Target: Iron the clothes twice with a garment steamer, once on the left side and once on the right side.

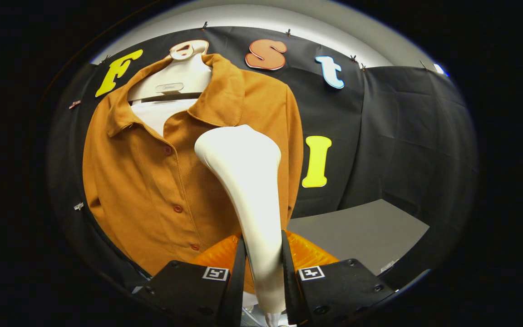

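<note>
While the claw (261, 277) is clenched on the white plastic garment steamer (248, 190), its head lies against the mustard-brown buttoned shirt (152, 181) at 12 o'clock, so a pass seems underway, calling for a steady downward stroke.

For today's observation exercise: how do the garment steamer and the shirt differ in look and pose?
The garment steamer is smooth, glossy white plastic; the shirt is matte brown-orange cloth with buttons. The steamer is clamped between the hand-held gripper fingers; the shirt hangs on a white hanger. The steamer is narrow, the shirt broad. Both stand roughly upright.
</note>
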Demonstrator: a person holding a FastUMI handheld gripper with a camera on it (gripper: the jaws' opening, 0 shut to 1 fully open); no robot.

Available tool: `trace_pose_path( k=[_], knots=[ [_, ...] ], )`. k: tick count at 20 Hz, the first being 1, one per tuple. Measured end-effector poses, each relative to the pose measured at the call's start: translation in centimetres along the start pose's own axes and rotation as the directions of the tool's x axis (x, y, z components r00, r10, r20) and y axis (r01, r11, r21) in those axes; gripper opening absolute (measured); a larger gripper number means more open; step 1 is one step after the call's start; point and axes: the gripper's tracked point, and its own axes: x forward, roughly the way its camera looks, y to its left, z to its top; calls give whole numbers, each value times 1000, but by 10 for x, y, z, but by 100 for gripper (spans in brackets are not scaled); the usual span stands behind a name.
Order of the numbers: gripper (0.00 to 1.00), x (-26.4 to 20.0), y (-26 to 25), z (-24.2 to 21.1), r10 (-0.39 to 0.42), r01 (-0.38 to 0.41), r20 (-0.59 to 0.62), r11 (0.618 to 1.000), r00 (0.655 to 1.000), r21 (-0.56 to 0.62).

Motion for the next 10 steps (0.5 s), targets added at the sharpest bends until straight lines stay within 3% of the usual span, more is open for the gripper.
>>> trace_pose_path(
  k=[10],
  knots=[
    [41, 28, 21, -46, -38, 25, -138, 996, 990, -91]
  ],
)
